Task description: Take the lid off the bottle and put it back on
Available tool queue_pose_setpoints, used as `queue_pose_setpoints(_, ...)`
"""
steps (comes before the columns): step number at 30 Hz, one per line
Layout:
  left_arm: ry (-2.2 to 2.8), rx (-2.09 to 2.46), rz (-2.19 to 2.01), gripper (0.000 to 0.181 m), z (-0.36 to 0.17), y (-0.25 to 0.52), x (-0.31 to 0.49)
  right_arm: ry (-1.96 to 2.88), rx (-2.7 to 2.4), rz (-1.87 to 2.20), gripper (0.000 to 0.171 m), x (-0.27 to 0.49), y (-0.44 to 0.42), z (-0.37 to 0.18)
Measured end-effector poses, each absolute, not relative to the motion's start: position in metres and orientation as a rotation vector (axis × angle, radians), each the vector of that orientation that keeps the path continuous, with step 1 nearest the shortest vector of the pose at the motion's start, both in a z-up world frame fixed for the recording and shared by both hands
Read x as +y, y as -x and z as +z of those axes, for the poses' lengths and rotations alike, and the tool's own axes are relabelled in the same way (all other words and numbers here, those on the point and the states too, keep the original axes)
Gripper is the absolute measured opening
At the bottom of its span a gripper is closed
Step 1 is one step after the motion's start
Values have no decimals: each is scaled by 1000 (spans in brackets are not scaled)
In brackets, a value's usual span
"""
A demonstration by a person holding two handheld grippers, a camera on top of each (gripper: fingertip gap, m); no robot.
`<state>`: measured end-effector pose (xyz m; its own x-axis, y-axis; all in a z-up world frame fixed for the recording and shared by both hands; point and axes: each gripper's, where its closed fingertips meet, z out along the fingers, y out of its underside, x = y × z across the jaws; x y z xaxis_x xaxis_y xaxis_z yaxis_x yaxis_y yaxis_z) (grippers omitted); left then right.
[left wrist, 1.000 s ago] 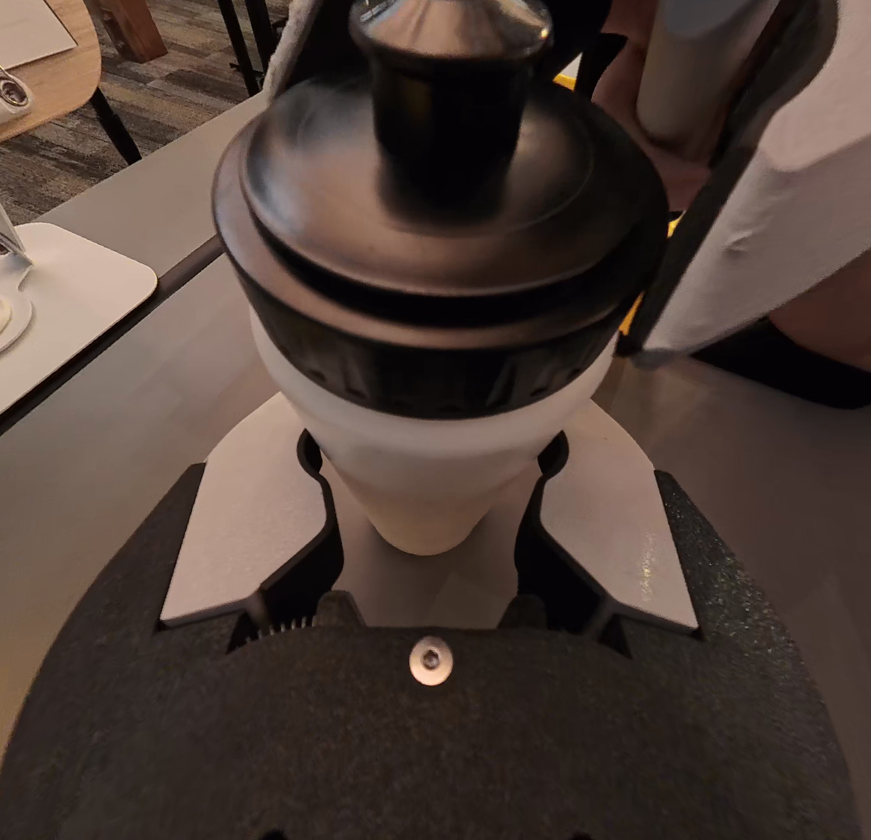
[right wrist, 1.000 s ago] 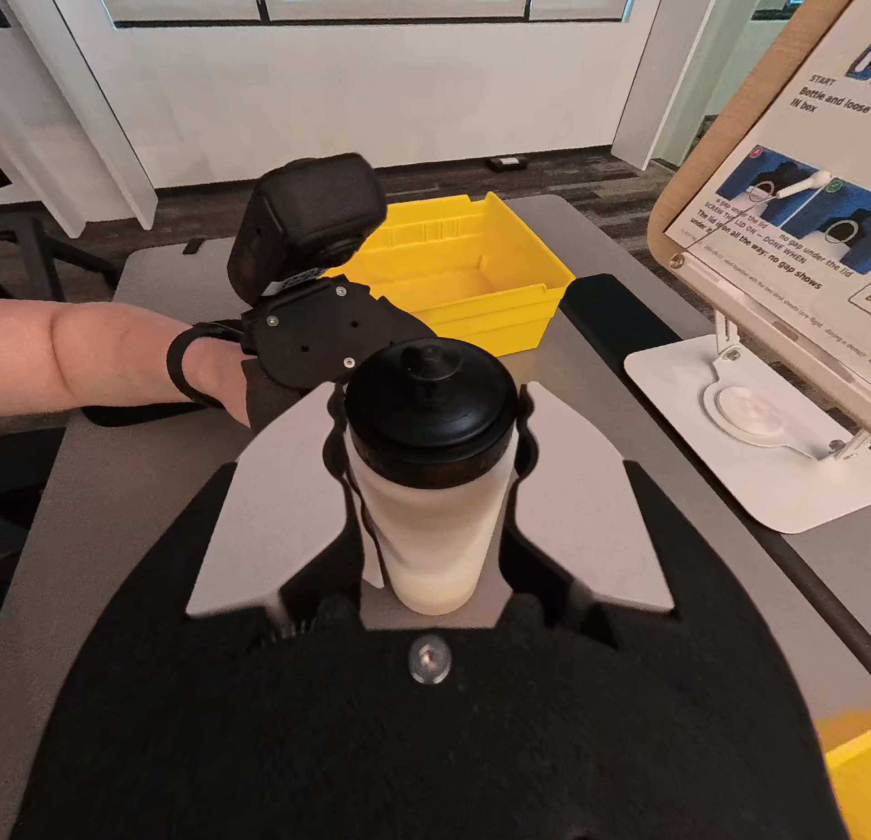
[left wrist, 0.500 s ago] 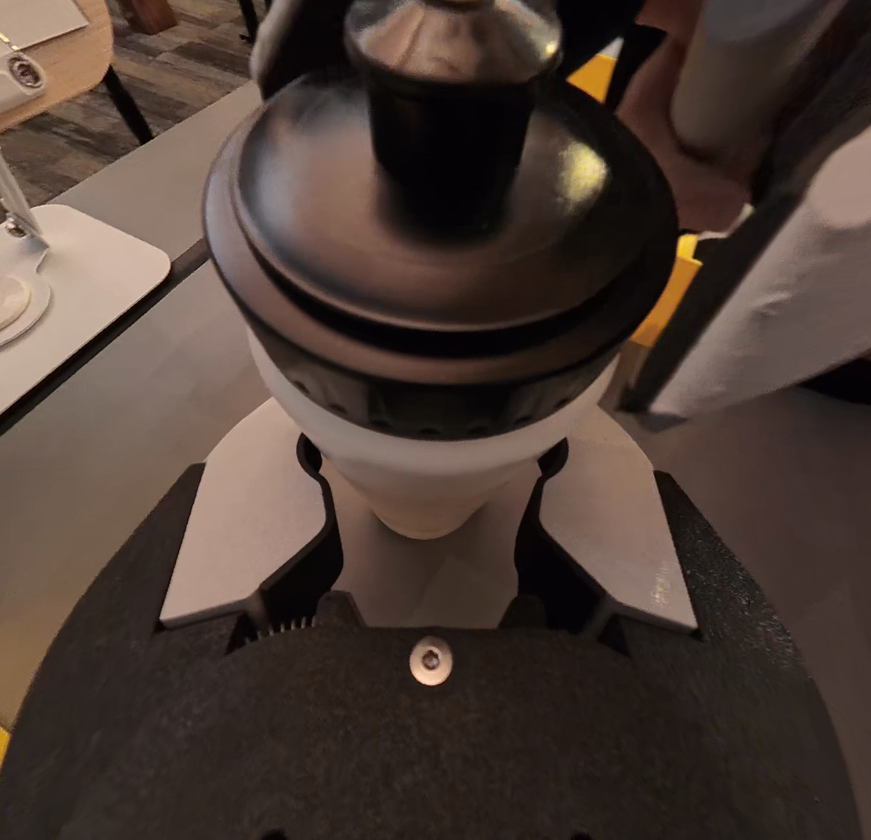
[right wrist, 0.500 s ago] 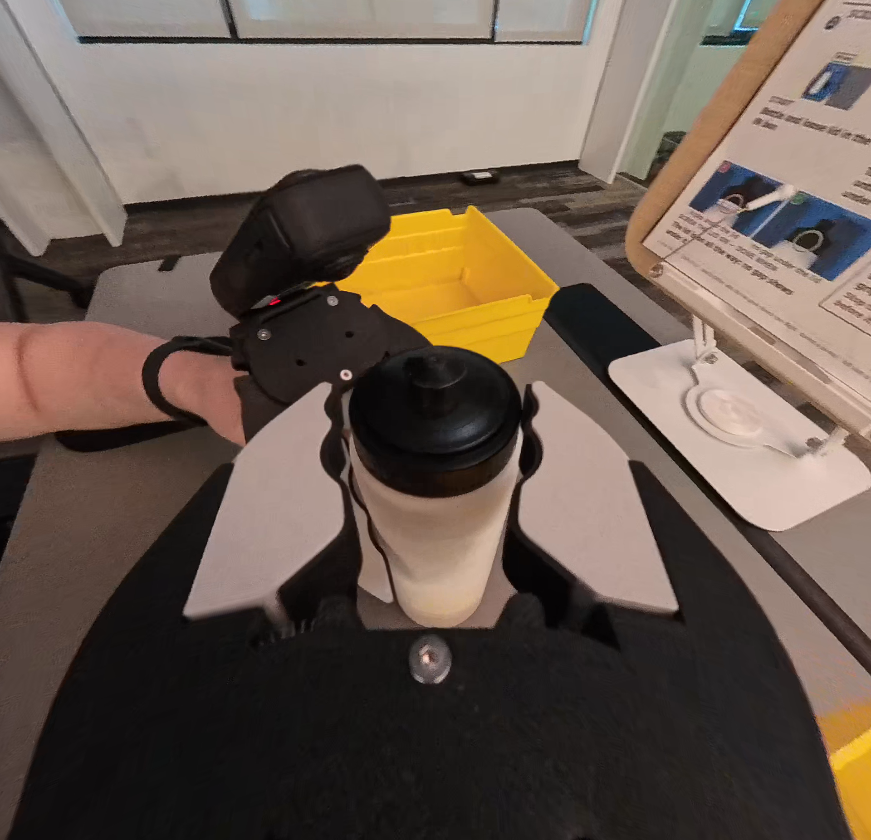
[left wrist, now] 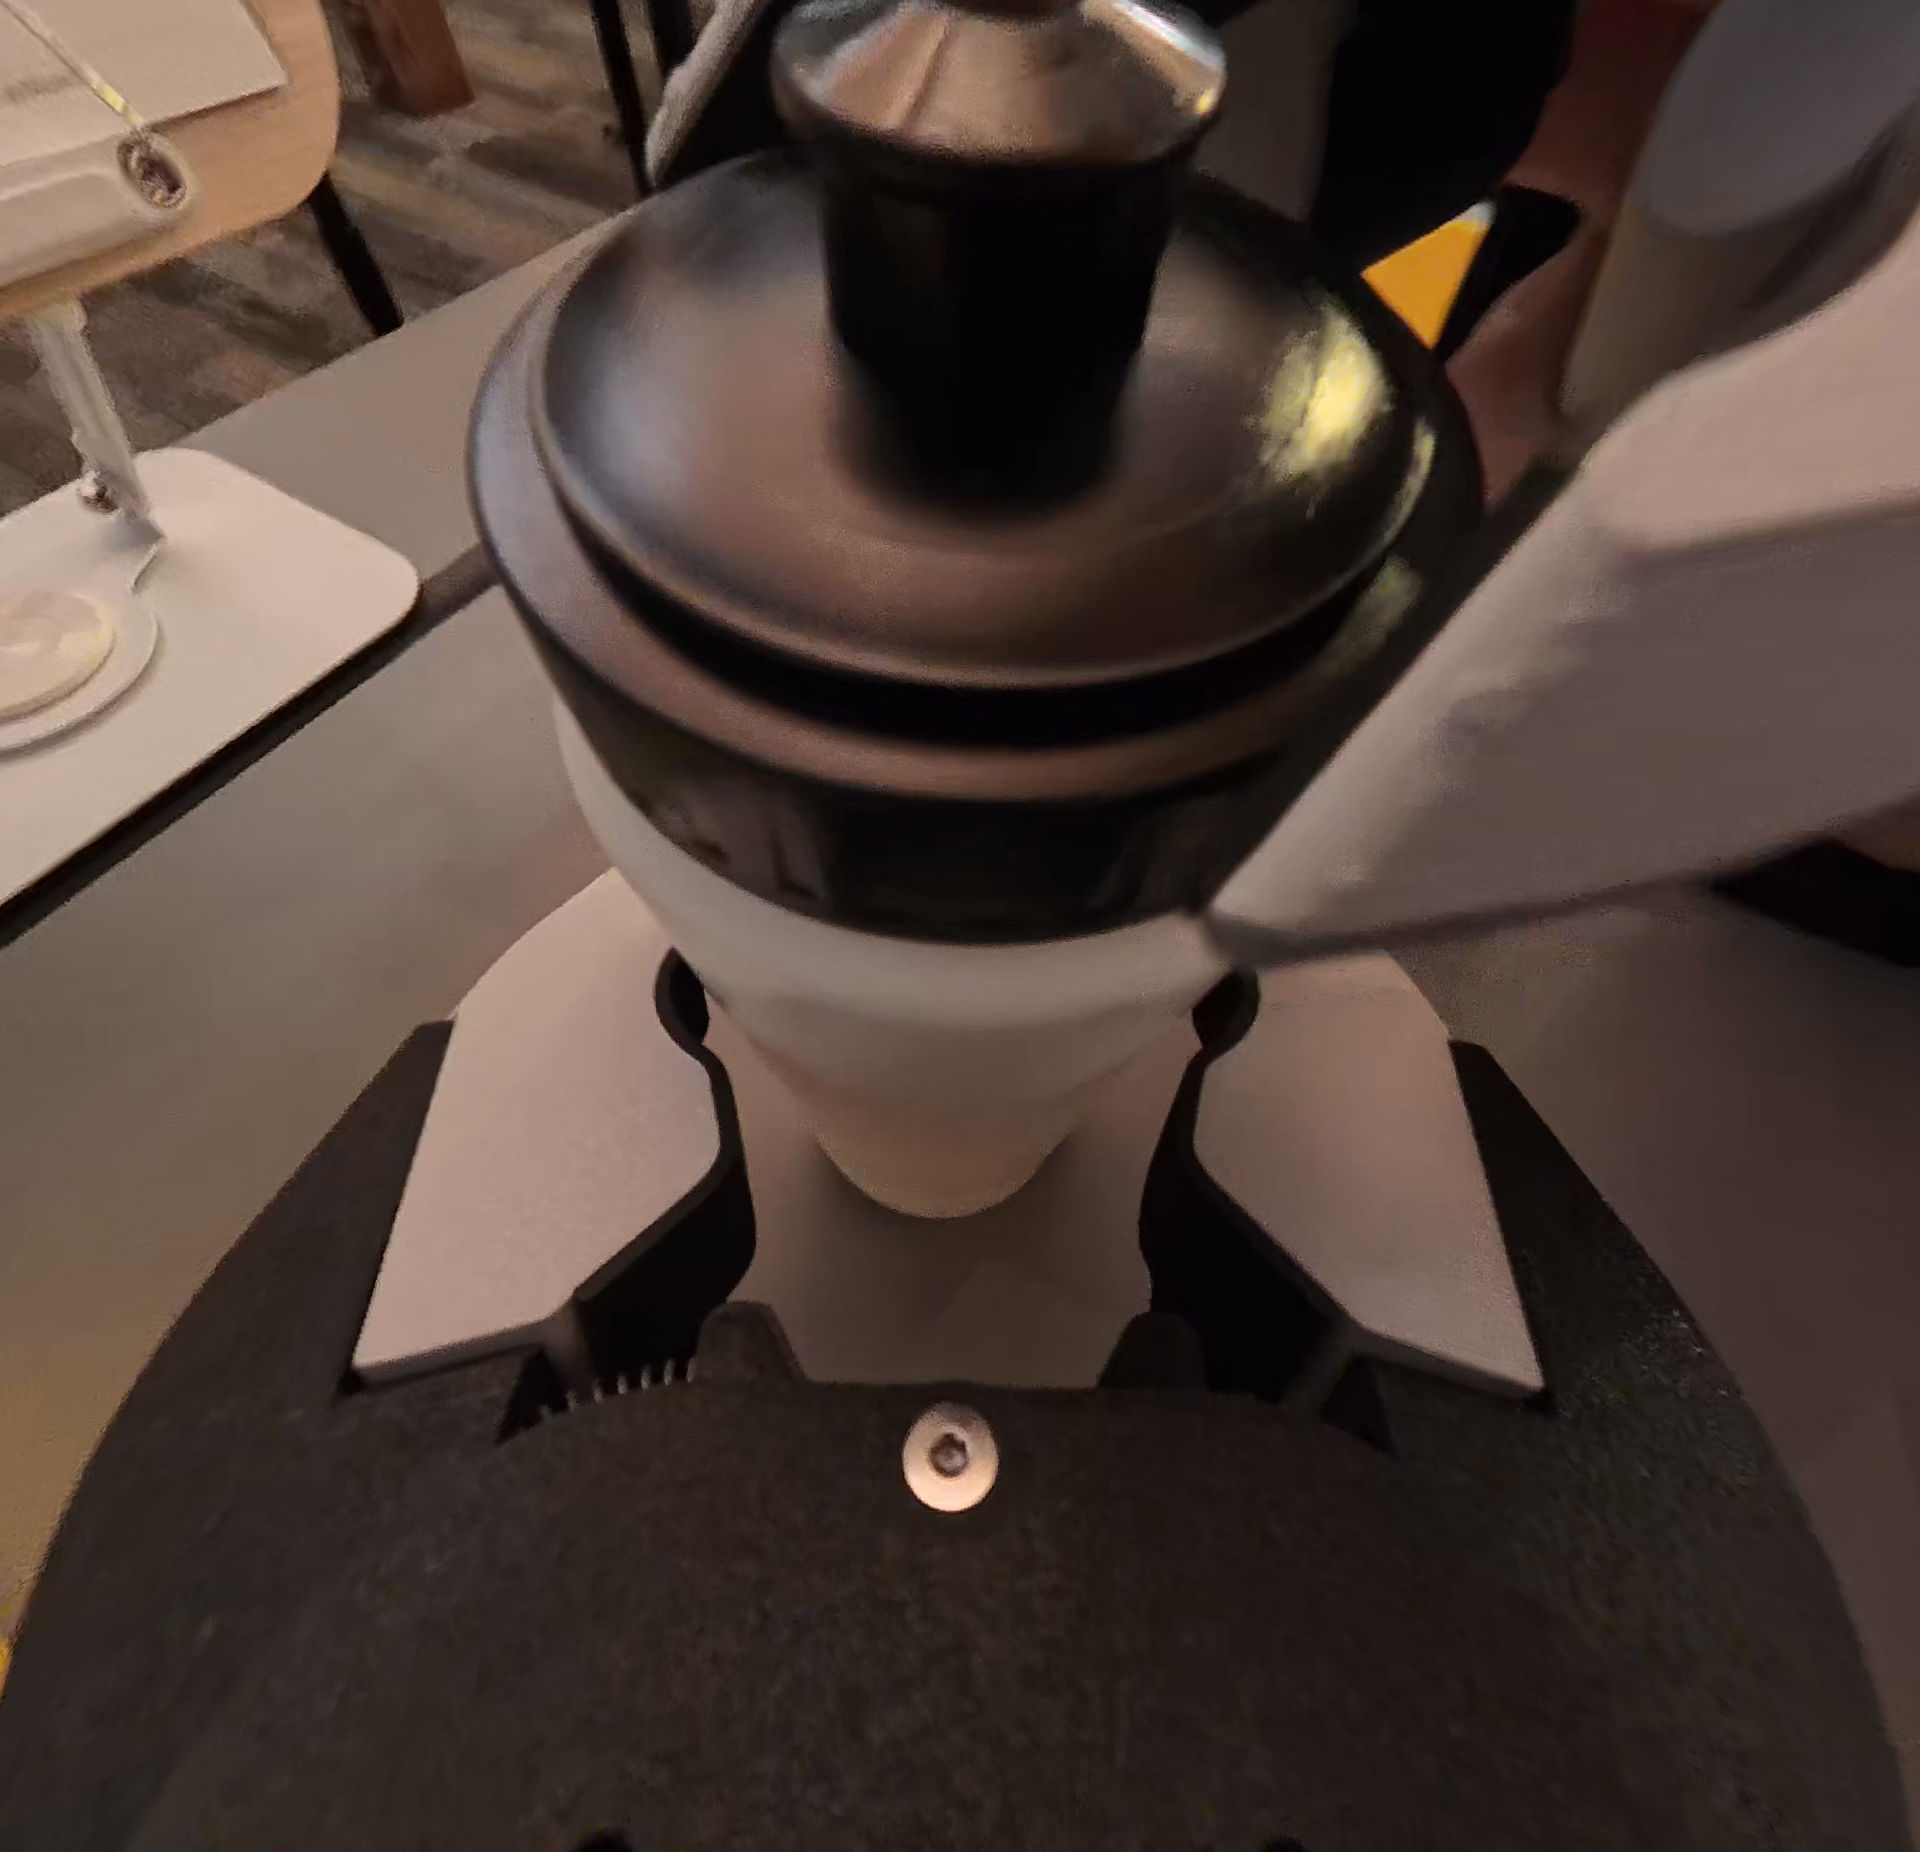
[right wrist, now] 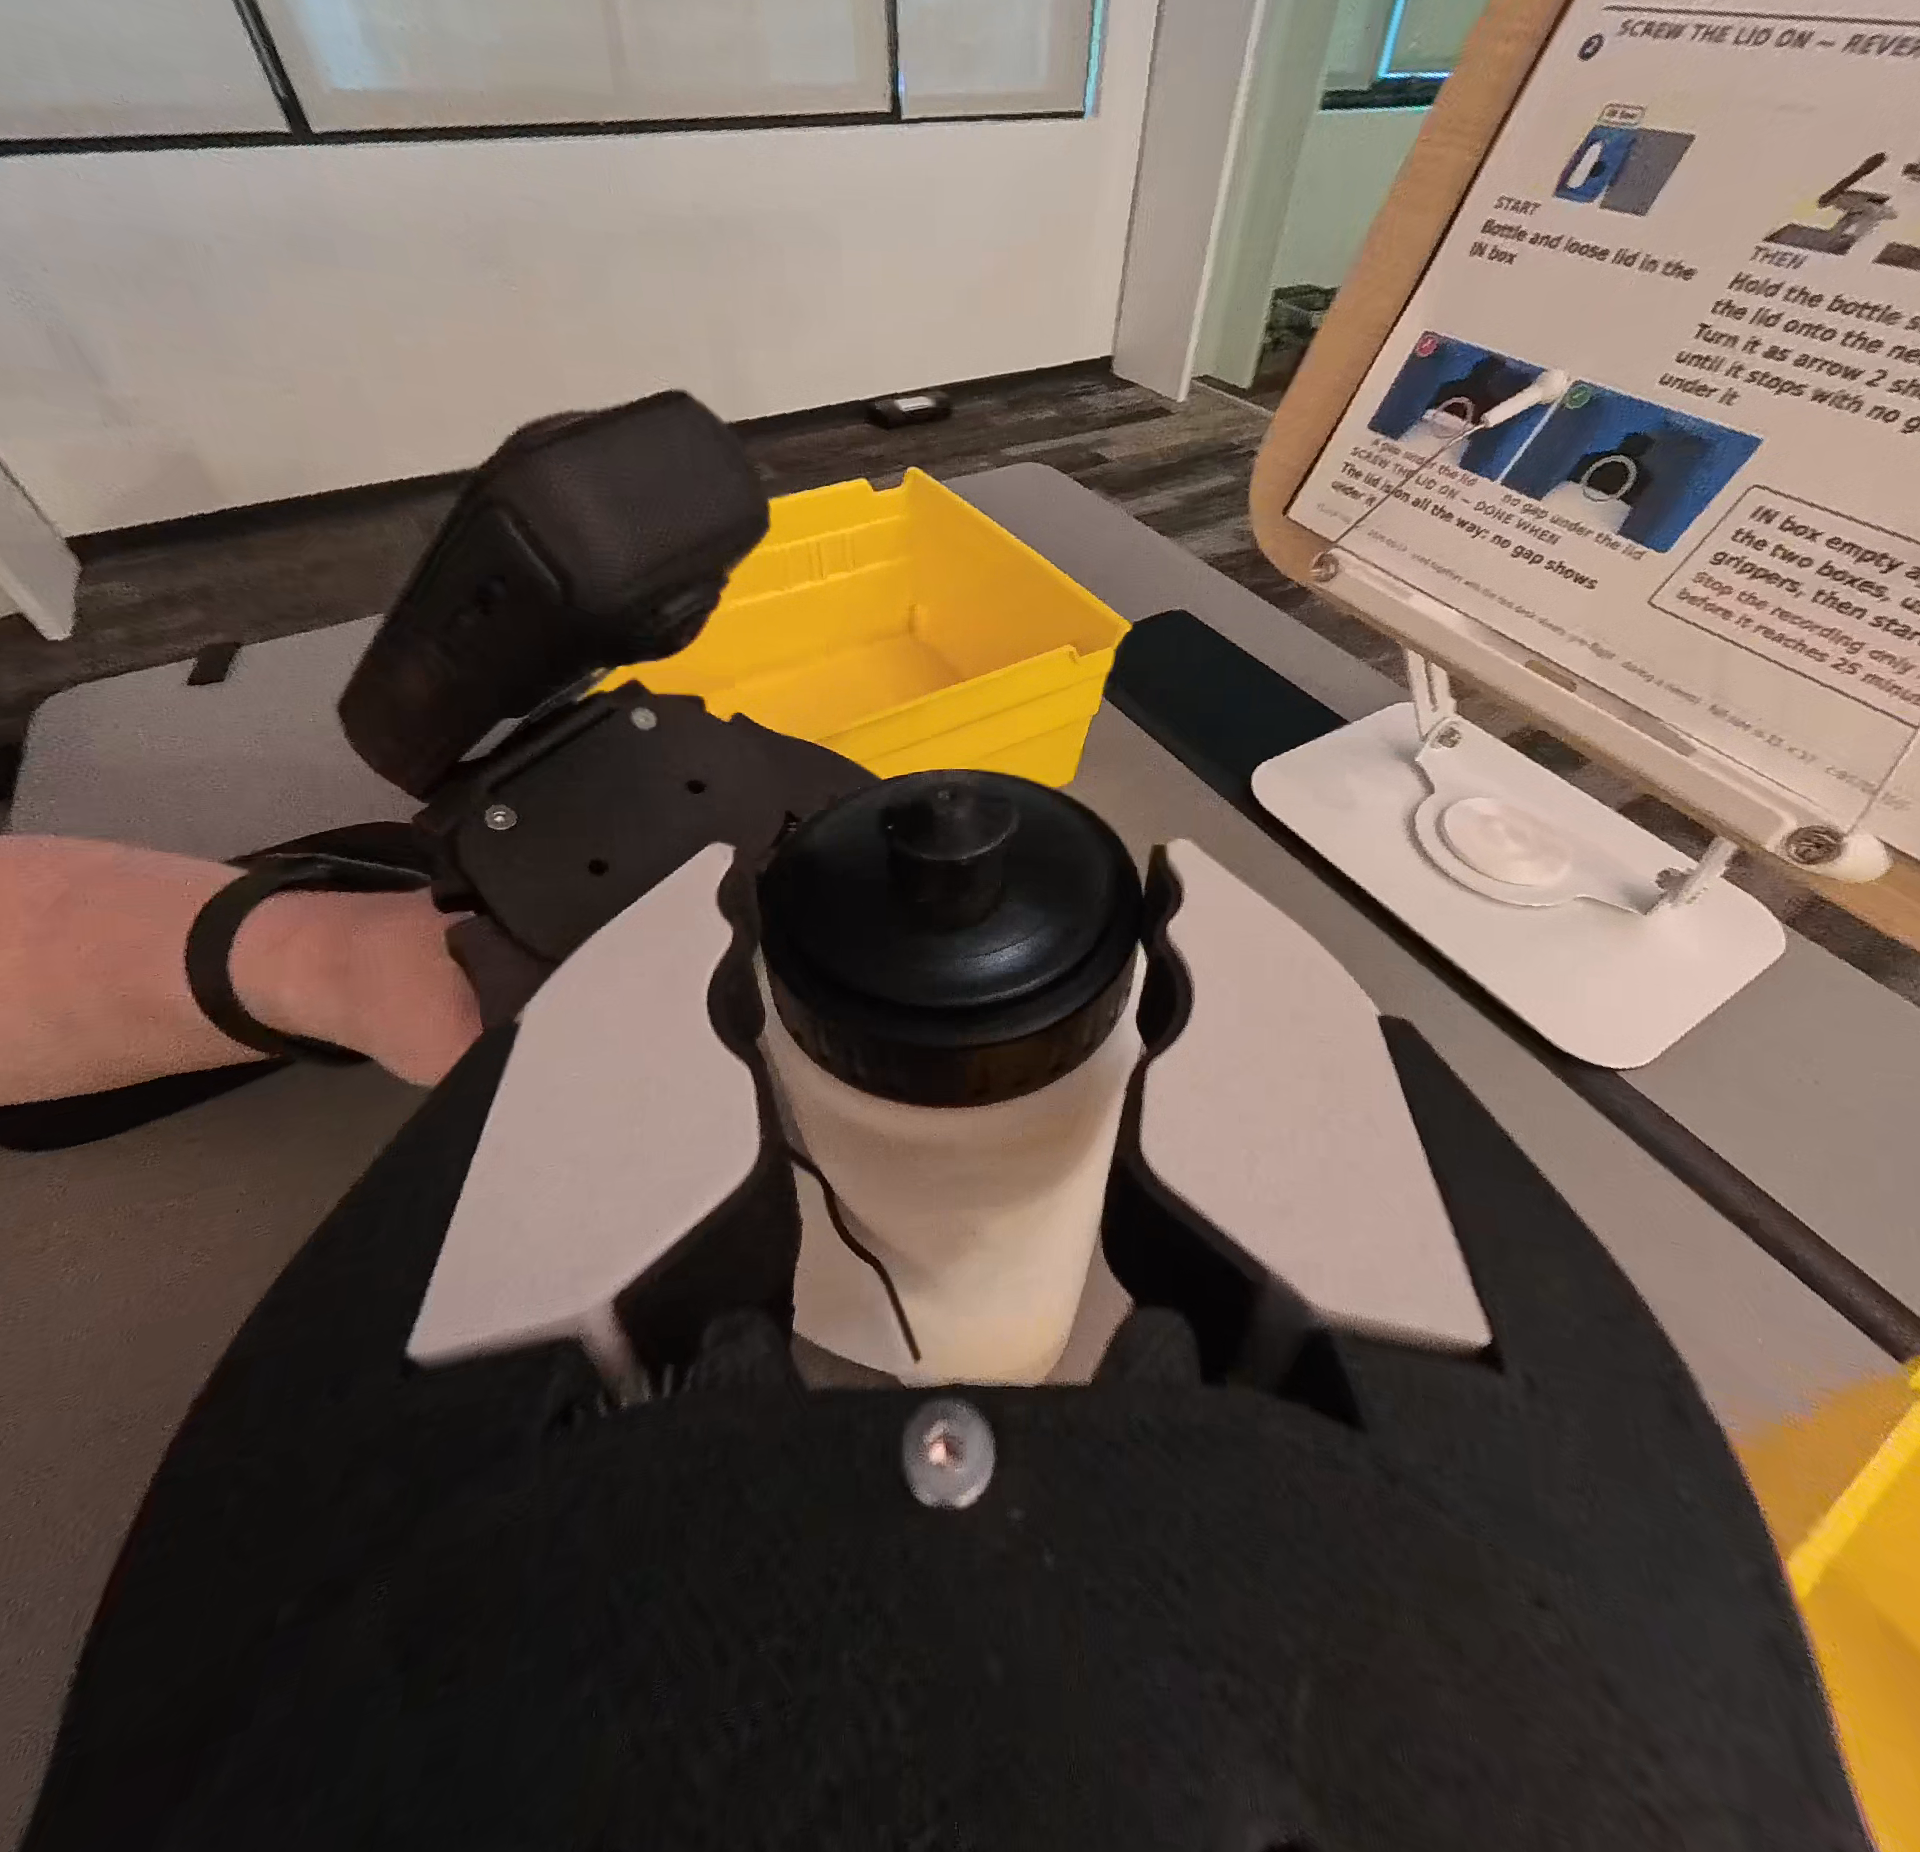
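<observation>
The white bottle (right wrist: 940,1210) stands upright on the grey worktop (right wrist: 187,1314), its black lid (right wrist: 951,935) seated on the neck with a pull spout on top. In the right wrist view the right gripper (right wrist: 948,971) has one finger on each side of the lid; they seem to be clamped on its ribbed rim, though blur makes the contact hard to judge. That view also shows a person's hand (right wrist: 343,961) holding the left gripper (left wrist: 956,1013), whose black body reaches the bottle from the left. The left wrist view looks steeply down over the lid (left wrist: 966,576) and shows its own fingers closed on the white body (left wrist: 935,1054) below it, with a pale finger (left wrist: 1579,659) of the right gripper lying against the lid's right side. Only the right wrist view shows the yellow bin (right wrist: 894,649) toward the worktop's far edge, with nothing visible inside, a second yellow bin (right wrist: 1860,1594) at the near right corner, and an instruction sheet (right wrist: 1683,327) of printed text and photos on a white stand (right wrist: 1517,898) along the right edge.
</observation>
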<state>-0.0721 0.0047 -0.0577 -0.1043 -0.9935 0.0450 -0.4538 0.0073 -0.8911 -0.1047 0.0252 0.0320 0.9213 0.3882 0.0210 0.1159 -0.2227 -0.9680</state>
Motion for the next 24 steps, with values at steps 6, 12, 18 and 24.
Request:
queue_pose_setpoints(6, 1281, 1601, -1247, 102, -45, 67, -8, 1740, -558, 519, 72, 19, 115, 34)
queue_pose_setpoints(12, 1256, 1600, -1238, 101, -46, 66, -12, 1714, -579, 575, 61, 14, 111, 39)
queue_pose_setpoints(18, 1270, 1587, -1213, 101, -46, 65, -13, 1744, -579, 501, 43, 13, 106, 42)
queue_pose_setpoints(24, 1243, 1608, -1254, 101, -46, 67, -13, 1771, -661, 495, 76, 5, 106, 40)
